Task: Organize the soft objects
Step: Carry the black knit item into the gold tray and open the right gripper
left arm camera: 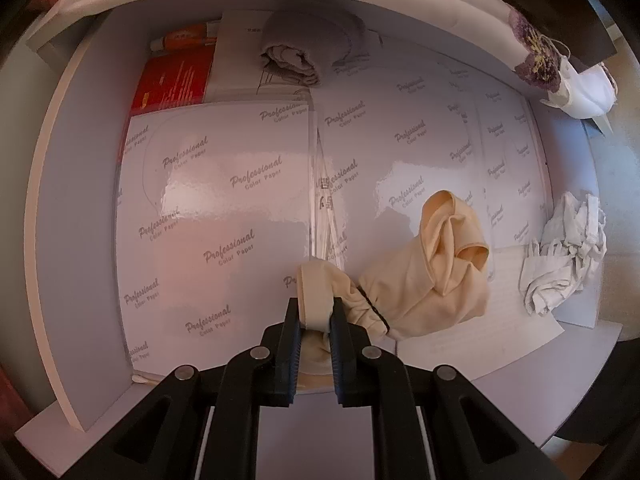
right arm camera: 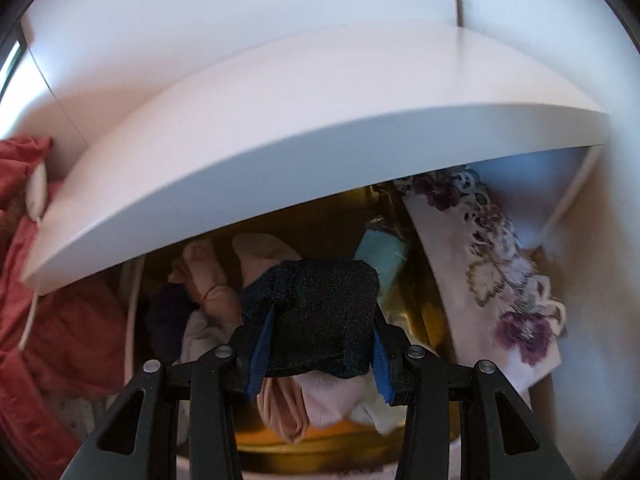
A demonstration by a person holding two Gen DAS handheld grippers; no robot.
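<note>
Right wrist view: sorting step, carrying stage.
Right tongs [right arm camera: 316, 344] grip dark sock [right arm camera: 320, 312] above basket [right arm camera: 320, 440]; left tongs [left arm camera: 314, 344] pinch cream cloth [left arm camera: 420, 280]; next, release into basket.

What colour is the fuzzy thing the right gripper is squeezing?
Dark navy, almost black, with a faint sparkle. The bundle shows best in the right wrist view, between the right gripper pads.

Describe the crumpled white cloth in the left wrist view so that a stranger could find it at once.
Start from the white desk covered with glossy printed paper sheets. Go to its right edge, past the cream cloth pinched in the left gripper's fingers. There lies the crumpled white cloth: pure white, tightly wrinkled, and untouched, unlike its smooth cream neighbour.
</note>
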